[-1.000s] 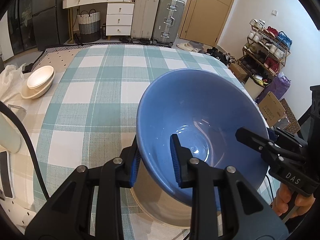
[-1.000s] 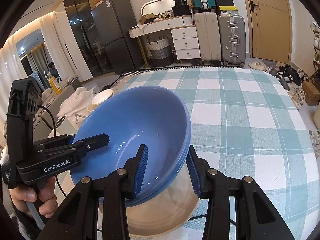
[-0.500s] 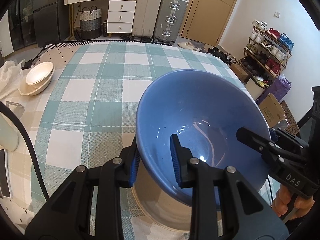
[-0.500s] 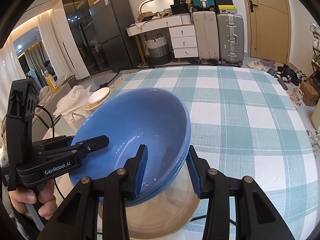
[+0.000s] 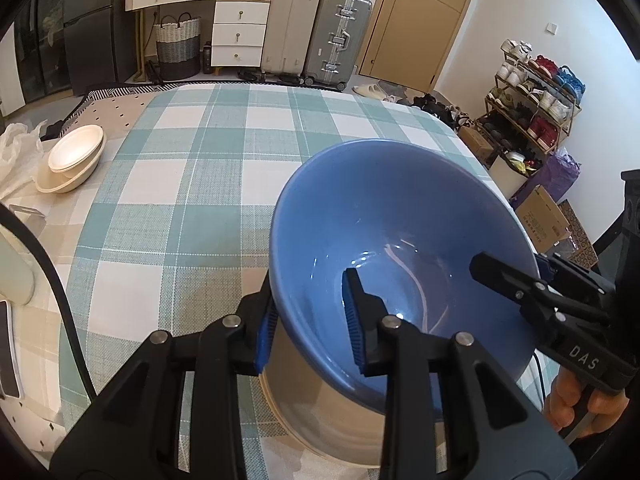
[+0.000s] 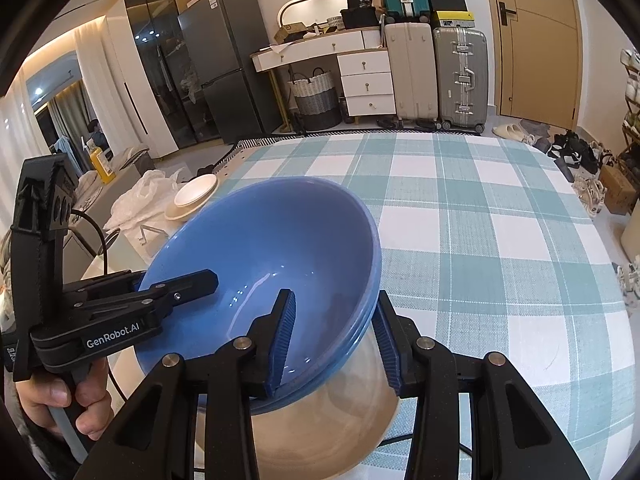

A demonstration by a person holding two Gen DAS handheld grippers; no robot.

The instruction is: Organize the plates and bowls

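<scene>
Checked cloth covered the table (image 5: 192,184), where stacked blue bowls (image 6: 264,248) sat tilted in a beige bowl (image 6: 352,412) (near edge). Left gripper (image 5: 310,316) and right gripper (image 6: 334,338) each had fingers clamped narrowly on opposite rims of the blue bowls.

- We see a glossy blue bowl (image 5: 400,232), empty and tilted, nested in a second blue bowl whose rim (image 6: 370,320) shows beneath; both sit in a beige bowl (image 6: 340,420) at the near edge.
- Far left lie two stacked cream bowls (image 5: 72,158).
</scene>
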